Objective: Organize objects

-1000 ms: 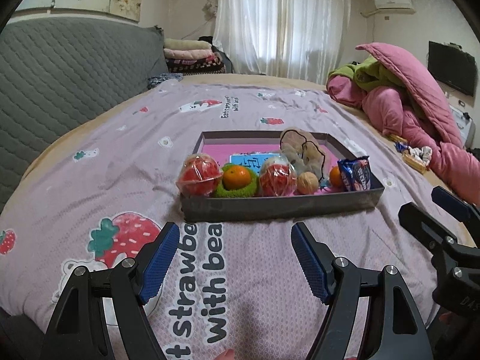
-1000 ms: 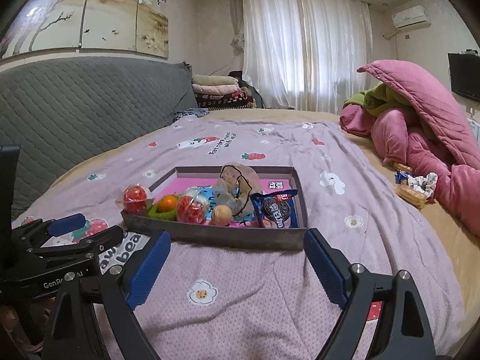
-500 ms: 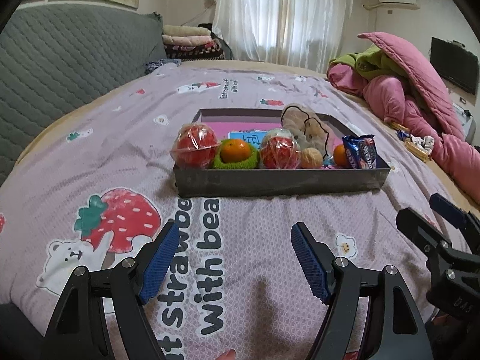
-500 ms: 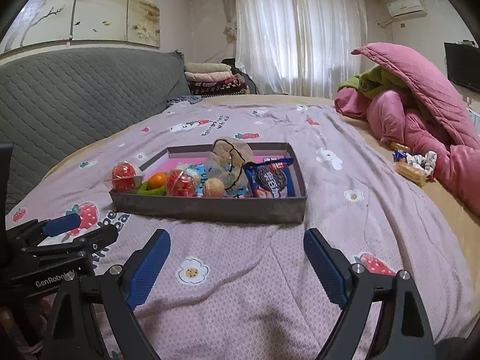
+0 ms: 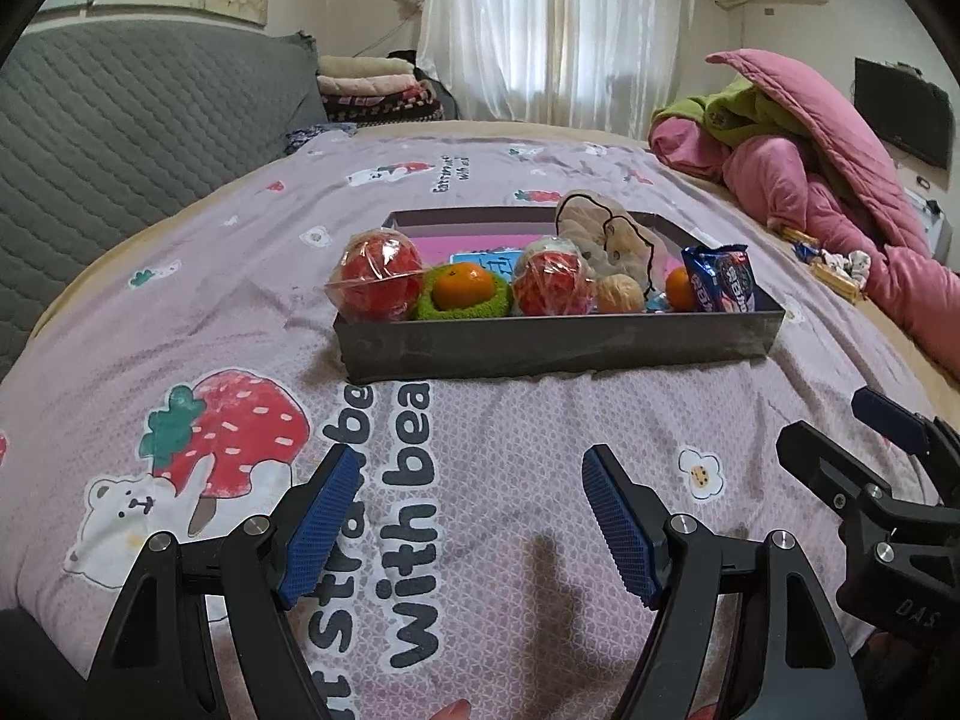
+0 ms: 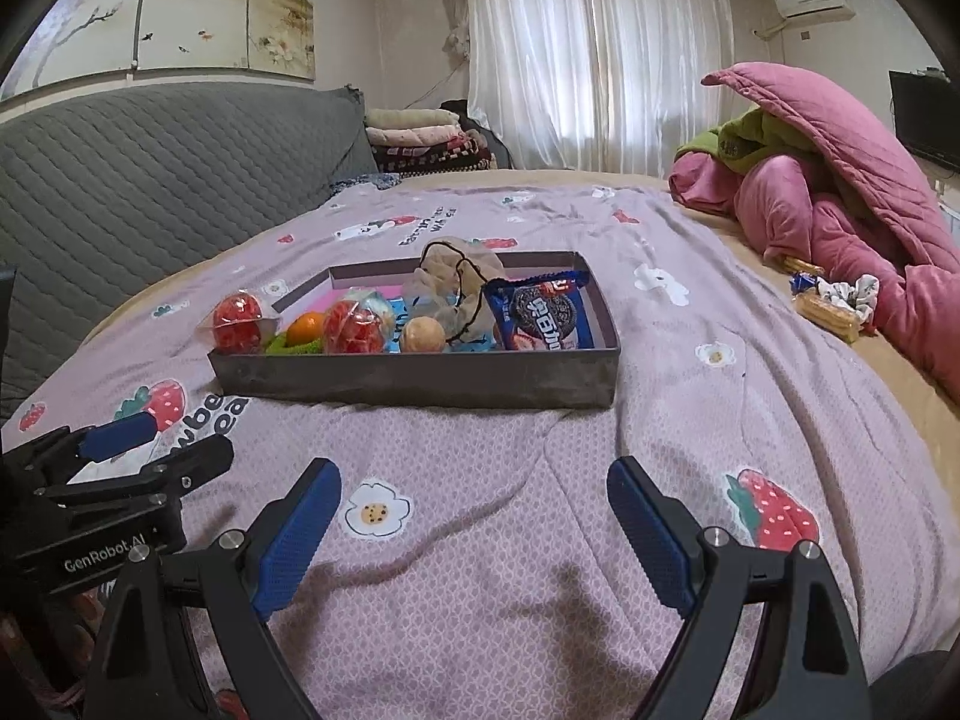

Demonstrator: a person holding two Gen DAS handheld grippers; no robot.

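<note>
A grey tray sits on the bed, also in the right wrist view. It holds two wrapped red fruits, an orange on a green pad, a walnut, a second orange, a blue cookie packet and a beige pouch. My left gripper is open and empty, short of the tray. My right gripper is open and empty, to its right.
A lilac strawberry-print sheet covers the bed. A grey quilted headboard stands at left. A pink and green quilt heap lies at right, with snack packets beside it. Folded blankets are stacked at the back.
Both grippers have drawn back from the tray and dropped lower over the sheet; the tray now looks farther off. Both stay open and empty.
</note>
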